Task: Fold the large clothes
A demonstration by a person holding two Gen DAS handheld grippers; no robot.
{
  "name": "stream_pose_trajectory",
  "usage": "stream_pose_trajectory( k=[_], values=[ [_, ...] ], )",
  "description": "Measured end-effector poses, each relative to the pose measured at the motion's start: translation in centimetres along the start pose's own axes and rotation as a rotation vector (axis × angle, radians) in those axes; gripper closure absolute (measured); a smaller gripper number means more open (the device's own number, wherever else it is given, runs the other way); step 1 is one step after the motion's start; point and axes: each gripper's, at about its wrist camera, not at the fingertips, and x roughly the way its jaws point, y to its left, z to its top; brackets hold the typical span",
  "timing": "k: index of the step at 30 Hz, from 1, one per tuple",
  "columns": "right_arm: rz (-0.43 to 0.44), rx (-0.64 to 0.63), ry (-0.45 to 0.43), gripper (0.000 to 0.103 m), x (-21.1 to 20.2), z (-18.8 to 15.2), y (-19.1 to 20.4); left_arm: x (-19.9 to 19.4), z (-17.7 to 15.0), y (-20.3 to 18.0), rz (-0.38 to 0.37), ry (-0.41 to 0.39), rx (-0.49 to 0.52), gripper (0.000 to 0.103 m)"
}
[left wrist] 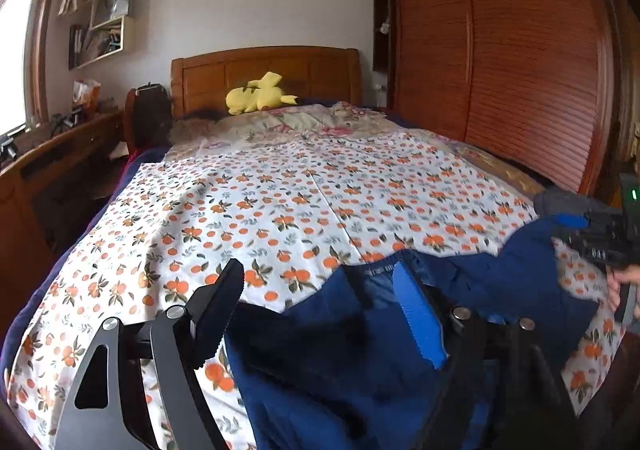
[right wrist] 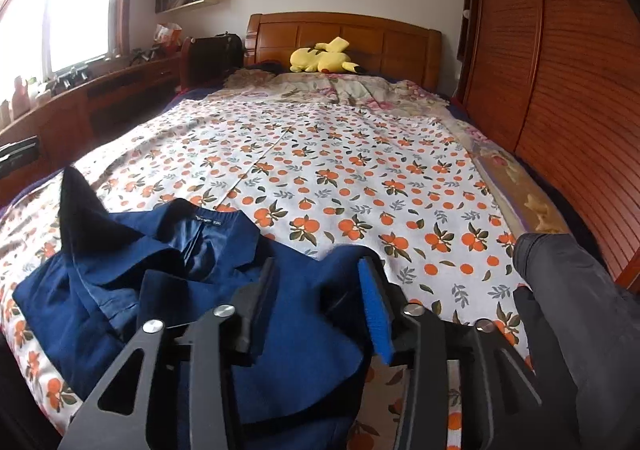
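Navy cloth: the jacket (right wrist: 192, 274) lies rumpled at the near edge of the bed (right wrist: 360, 178), collar toward the headboard, lining showing at the neck. No tidy fold is visible; judge the task barely started, with spreading, sleeves and body folds all left.

Your left gripper (left wrist: 320, 302) stands wide open over the jacket's collar edge; its pads press on nothing. Your right gripper (right wrist: 316, 302) is partly open, a flap of the cloth between its fingers but not pinched. Both point slightly downward toward 12 o'clock.

A grey garment (right wrist: 560, 290) sits at 3 o'clock from the jacket. A yellow plush toy (right wrist: 320, 58) rests far off at 12 o'clock.
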Motion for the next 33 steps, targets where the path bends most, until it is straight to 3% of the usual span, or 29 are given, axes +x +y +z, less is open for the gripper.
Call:
stream_pose_trajectory(
  k=[4, 9, 15, 22, 25, 33],
  values=[
    [-0.036, -0.025, -0.022, 0.048, -0.9, 0.0, 1.3, -1.1, -2.5, -1.2, -0.019, -0.008, 0.004, 0.010],
    [0.002, -0.055, 0.014, 0.048, -0.8, -0.5, 3.3, -1.6, -5.4, -1.7, -0.061, -0.014, -0.027, 0.008],
    [0.047, -0.102, 0.090, 0.048, 0.3, -2.6, 6.8, -1.4, -7.9, -1.8, -0.077, 0.001, 0.009, 0.007],
    [0.054, -0.166, 0.202, 0.050, 1.0, -5.3, 8.7, -1.3, -8.5, -0.6, -0.096, 0.016, -0.022, 0.007],
    [0.048, -0.178, 0.247, 0.056, 1.0, -5.7, 8.5, -1.4, -8.4, -0.5, -0.094, 0.014, -0.024, 0.007],
    [0.059, -0.248, 0.295, 0.056, 0.2, -6.0, 9.5, -1.4, -8.5, -0.4, -0.096, 0.016, -0.023, 0.007]
  ],
)
